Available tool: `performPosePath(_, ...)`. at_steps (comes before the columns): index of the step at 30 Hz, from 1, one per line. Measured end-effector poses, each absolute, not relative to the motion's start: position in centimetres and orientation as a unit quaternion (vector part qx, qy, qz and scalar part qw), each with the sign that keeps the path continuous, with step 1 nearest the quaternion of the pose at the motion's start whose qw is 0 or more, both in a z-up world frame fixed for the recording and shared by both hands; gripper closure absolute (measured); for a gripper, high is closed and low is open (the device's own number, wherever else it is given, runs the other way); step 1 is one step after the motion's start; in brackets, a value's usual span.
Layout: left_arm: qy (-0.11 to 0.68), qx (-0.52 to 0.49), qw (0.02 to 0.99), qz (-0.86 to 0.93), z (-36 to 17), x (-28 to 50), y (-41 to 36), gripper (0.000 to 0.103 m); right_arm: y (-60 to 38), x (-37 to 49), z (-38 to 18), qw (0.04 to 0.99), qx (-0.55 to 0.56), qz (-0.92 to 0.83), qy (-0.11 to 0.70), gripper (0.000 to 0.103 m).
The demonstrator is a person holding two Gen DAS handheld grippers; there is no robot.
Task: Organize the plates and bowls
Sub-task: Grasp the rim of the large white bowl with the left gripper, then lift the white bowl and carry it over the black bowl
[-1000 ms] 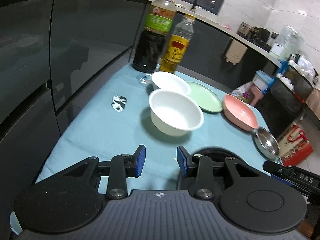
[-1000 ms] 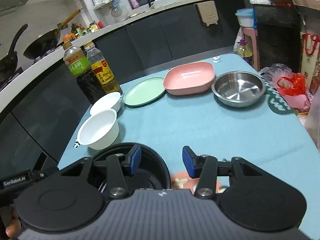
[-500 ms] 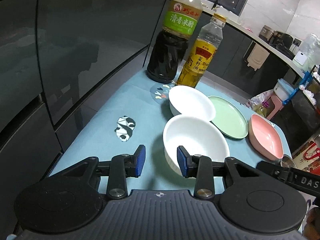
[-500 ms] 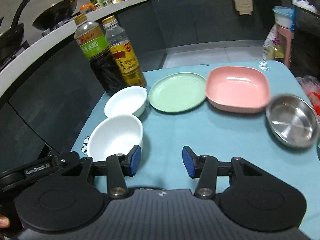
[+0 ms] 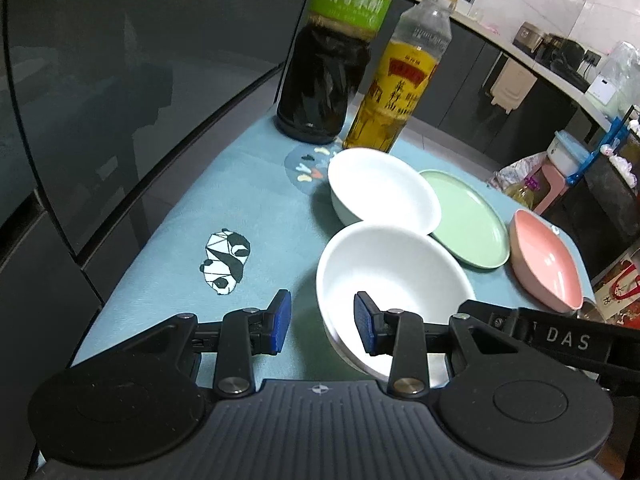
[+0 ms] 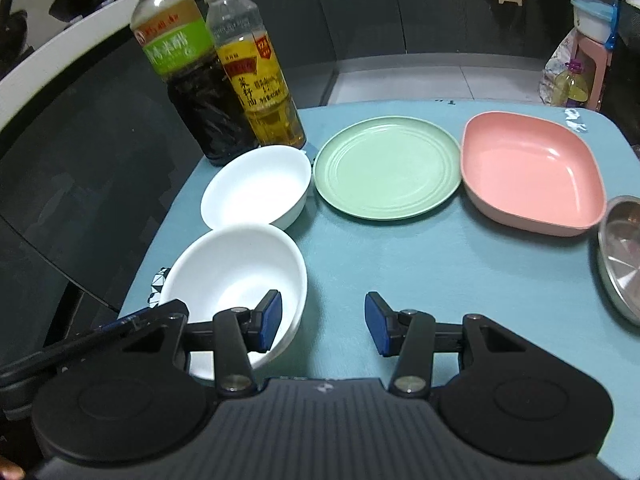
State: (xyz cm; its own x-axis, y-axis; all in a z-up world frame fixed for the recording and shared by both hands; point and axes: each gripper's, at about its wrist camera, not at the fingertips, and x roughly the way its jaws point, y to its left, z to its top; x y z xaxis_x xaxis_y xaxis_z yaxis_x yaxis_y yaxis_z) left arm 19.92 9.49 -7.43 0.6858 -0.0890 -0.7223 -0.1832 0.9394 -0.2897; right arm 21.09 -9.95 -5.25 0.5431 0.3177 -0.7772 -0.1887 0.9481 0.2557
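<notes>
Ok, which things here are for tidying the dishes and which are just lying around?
For the job: two round white bowls, round green plate, square pink dish, steel bowl.
Lying about: dark vinegar bottle, yellow oil bottle.

Bench, blue cloth: open strip across the centre and lower right of the right wrist frame, between the near white bowl at lower left and the steel dish at the right edge. Upper half blocked by a row: far white bowl, green plate, pink dish, set close together with only narrow gaps. Two tall bottles, dark and yellow, stand upright behind the far bowl at upper left. Left wrist frame: bare cloth at centre left around the panda print, bounded on the left by dark cabinet fronts.
</notes>
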Motion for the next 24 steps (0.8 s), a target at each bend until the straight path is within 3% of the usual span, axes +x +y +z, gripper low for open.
performPosePath(7, 0.396, -0.166, 0.903, 0.014, -8.4, 20.7, 9.7, 0.071, -8.6, 22.7, -6.8, 0.866, 0.054, 0.145, 0.475, 0.069)
performPosePath(10, 0.399, -0.161, 0.903, 0.004, -8.8, 21.0, 9.7, 0.079, -8.2, 23.3, -7.4, 0.861, 0.05, 0.147, 0.484, 0.069)
performPosePath(11, 0.4, -0.16, 0.902, -0.002, -9.0, 21.2, 9.6, 0.082, -8.1, 23.5, -7.7, 0.859, 0.048, 0.146, 0.488, 0.071)
performPosePath(12, 0.402, -0.159, 0.902, -0.009, -9.0, 21.3, 9.5, 0.088, -8.0, 23.7, -7.9, 0.858, 0.047, 0.147, 0.49, 0.079)
performPosePath(15, 0.4, -0.142, 0.905, -0.021, -9.1, 21.1, 8.7, 0.091, -7.8, 23.8, -8.0, 0.856, 0.042, 0.161, 0.489, 0.103)
performPosePath(24, 0.369, -0.127, 0.921, -0.026, -6.8, 18.8, 7.7, 0.09, -8.6, 22.0, -5.9, 0.869, 0.052, 0.168, 0.463, 0.103)
